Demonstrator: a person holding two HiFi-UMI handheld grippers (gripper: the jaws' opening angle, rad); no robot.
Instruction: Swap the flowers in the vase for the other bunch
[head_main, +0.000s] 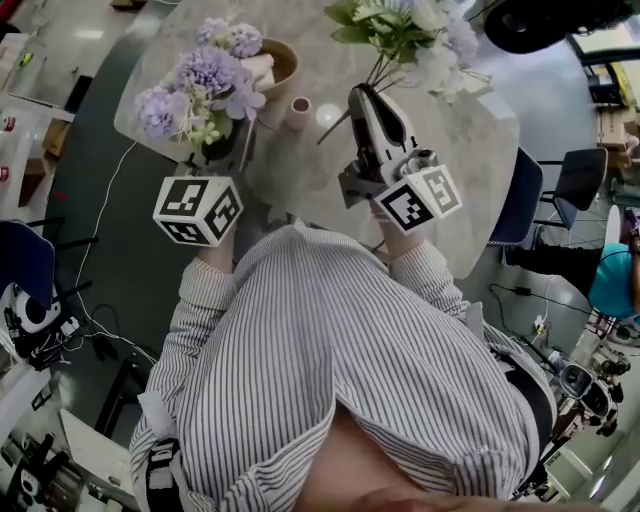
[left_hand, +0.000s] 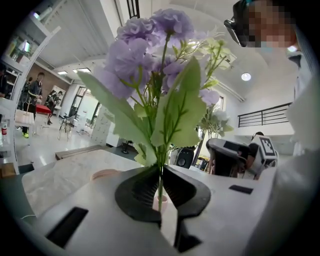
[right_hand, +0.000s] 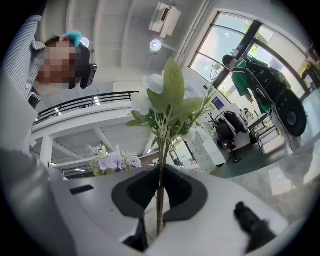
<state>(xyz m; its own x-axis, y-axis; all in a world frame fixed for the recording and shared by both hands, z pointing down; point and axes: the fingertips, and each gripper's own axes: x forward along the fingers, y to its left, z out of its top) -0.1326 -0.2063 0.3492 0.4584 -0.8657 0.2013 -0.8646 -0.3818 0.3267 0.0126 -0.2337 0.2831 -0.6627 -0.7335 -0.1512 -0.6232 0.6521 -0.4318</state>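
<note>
While gripping a bunch on each side, has neither one in the vase (head_main: 299, 110) yet. Appears empty, standing upright near the middle of the surface (head_main: 460, 130), just on the near side of a tan bowl (head_main: 283, 55).

On the left gripper (left_hand: 160, 187): jaws almost together, pinching the thin green stem of the purple bunch (head_main: 200, 85). Runs upright through the jaws, blooms above, held over the left edge of the surface. From this gripper's own view, puts the vase straight ahead past the jaws and lower, directly in line behind the stem. Hides the stem's lower end in the head view, under the flowers.

On the right gripper (right_hand: 160, 190): jaws likewise nearly closed, nipping the stems of the white bunch (head_main: 410, 35). Leans rather than stands, with heads out toward the far right edge and cut ends slanting down and left toward the vase, stopping near it without touching.

Judging by that, places the vase between the two grippers, with the white bunch's cut ends the closer and already aimed its way. Cannot tell from this alone which bunch counts as the replacement. Either way, calls for standing the long axis upright and bringing the cut end over the narrow mouth before lowering.
</note>
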